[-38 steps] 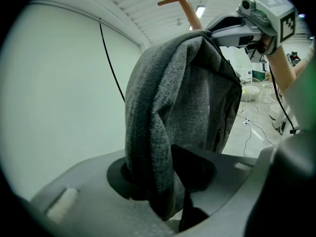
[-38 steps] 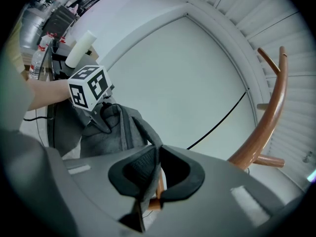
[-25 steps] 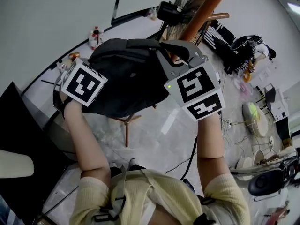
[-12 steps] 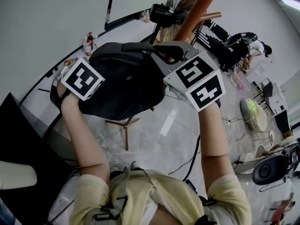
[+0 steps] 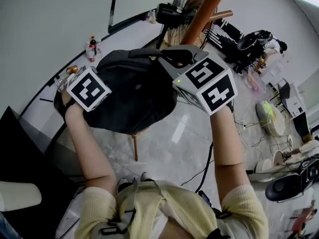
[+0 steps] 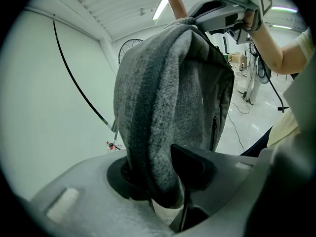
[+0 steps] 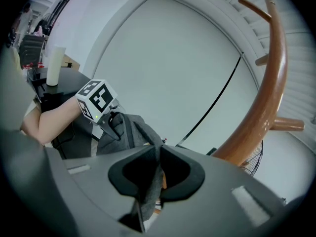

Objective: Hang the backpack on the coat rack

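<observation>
Head view, looking steeply down: a dark grey backpack (image 5: pixel 134 96) is held up in the air above a pale glossy floor (image 5: pixel 172 143) by a person with a gripper in each hand. The left gripper (image 6: pixel 168 181) is seen in its own view with its jaws clamped on a thick fold of the bag's grey fabric, which fills the gap between them and rises up across the picture. The right gripper (image 7: pixel 157 174) is seen in its own view with its jaws nearly together, pinching a thin strip of the bag's fabric that hangs down between the pads. In the head view that strip is found at the bag's upper end, by its top handle. A coat rack (image 5: pixel 205 14) of curved brown wood is seen just beyond the right gripper, its pole rising past the bag's top. Short pegs (image 7: pixel 284 125) jut from the pole, and none of them carries the bag. A standing fan (image 5: pixel 185 4) is placed behind the rack, and small bottles (image 5: pixel 91 45) are set by the wall.
</observation>
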Demonstrator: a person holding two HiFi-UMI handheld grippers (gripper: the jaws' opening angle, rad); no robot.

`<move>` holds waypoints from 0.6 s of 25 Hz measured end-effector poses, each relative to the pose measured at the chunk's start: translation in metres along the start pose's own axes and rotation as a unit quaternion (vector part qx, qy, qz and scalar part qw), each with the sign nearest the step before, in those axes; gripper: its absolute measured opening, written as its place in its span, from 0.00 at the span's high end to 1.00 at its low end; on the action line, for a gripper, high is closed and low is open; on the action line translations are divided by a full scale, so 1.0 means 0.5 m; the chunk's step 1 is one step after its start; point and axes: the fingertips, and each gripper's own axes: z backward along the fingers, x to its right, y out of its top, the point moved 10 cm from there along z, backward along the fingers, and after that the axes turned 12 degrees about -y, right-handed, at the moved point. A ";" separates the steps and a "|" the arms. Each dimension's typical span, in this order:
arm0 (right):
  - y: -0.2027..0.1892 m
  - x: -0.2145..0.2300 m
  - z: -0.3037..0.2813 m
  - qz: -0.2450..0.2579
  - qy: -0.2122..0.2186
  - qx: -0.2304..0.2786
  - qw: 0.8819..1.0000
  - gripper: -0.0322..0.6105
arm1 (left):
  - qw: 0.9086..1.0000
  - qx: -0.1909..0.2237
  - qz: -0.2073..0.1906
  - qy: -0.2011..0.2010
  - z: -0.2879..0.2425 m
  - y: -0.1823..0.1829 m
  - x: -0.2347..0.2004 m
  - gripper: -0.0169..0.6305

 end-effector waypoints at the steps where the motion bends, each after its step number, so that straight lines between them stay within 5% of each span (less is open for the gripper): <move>1: -0.001 0.003 -0.001 -0.002 0.001 0.002 1.000 0.88 | 1.000 0.003 -0.001 -0.005 -0.006 0.002 -0.001 0.74; 15: -0.002 0.000 -0.011 -0.015 0.026 -0.013 0.999 0.88 | 0.999 0.019 0.005 -0.043 -0.070 0.008 -0.033 0.73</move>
